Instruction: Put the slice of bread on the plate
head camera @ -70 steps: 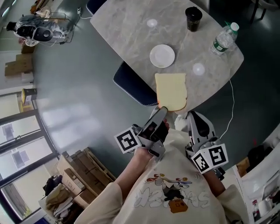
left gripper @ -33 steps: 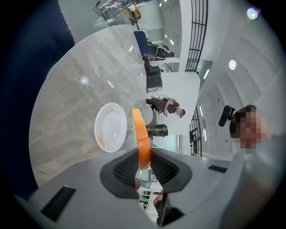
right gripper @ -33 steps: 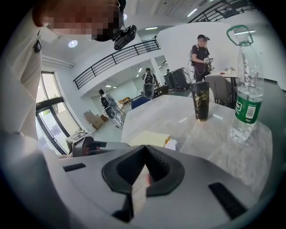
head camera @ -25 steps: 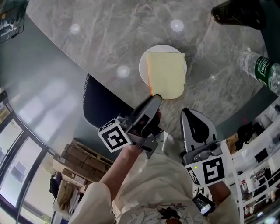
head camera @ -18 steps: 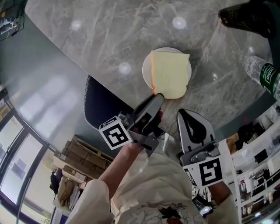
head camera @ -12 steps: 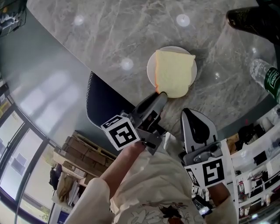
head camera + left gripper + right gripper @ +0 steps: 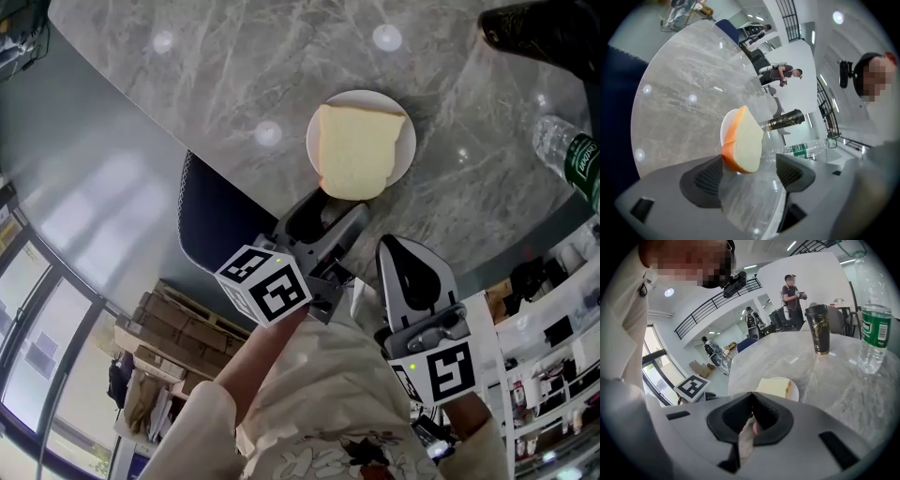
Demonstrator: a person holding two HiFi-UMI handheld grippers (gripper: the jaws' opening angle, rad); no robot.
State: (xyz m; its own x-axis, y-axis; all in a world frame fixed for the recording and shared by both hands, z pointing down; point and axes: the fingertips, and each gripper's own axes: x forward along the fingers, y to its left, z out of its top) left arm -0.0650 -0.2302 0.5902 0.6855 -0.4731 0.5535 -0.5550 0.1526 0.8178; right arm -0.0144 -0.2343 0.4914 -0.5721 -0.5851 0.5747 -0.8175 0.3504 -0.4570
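The pale slice of bread [image 7: 356, 161] with an orange-brown crust lies on the small white plate [image 7: 405, 141] on the grey marble table [image 7: 234, 75]. My left gripper [image 7: 328, 211] sits just at the slice's near end. In the left gripper view its jaws are opening, with the pads wide apart, and the bread [image 7: 745, 143] has its near tip between the fingertips, close to the left pad [image 7: 710, 173]. My right gripper [image 7: 412, 272] hangs back at the table's near edge, shut with nothing in it. From the right gripper view the bread [image 7: 773, 386] rests flat on the plate [image 7: 793, 392].
A black paper cup [image 7: 544, 28] stands at the far right of the table and a water bottle [image 7: 572, 155] with a green label beside it. A dark chair [image 7: 220, 220] is tucked under the table's near left edge. People stand in the room beyond.
The slice, held above the plate by the left gripper, has come down flat onto the plate. The left jaws have spread apart off its near edge. The right gripper stays put.
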